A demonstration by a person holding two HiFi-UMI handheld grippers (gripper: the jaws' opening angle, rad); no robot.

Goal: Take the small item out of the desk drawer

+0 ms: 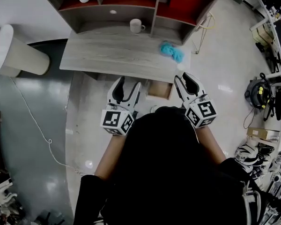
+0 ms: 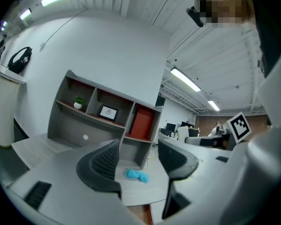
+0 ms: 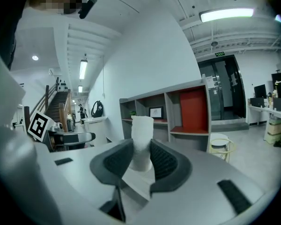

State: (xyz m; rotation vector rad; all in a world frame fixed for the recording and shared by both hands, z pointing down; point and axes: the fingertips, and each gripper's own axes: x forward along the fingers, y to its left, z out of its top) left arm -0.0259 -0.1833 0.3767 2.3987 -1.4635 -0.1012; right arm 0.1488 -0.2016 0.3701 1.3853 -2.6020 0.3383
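right gripper (image 3: pixel 141 149): jaws pinched on the small white item (image 3: pixel 142 128), one pad on each side of it
small white item: upright, roughly cylindrical; its top stands above the jaw tips; it is held in the air, outside the drawer (image 1: pixel 160 90)
left gripper (image 2: pixel 138 146): jaws spread, nothing between them; the blue cloth (image 2: pixel 137 175) shows through the gap, farther off
drawer: pulled open under the worktop's (image 1: pixel 112 50) front edge; in the head view it lies between the two grippers; whether anything is inside cannot be told
worktop: grey wood grain, with the blue cloth near its right end
shelf unit (image 1: pixel 107 11): stands at the back of the worktop, with a white mug (image 1: pixel 136 26) just in front of it
person: both forearms reach forward, grippers side by side in front of the worktop
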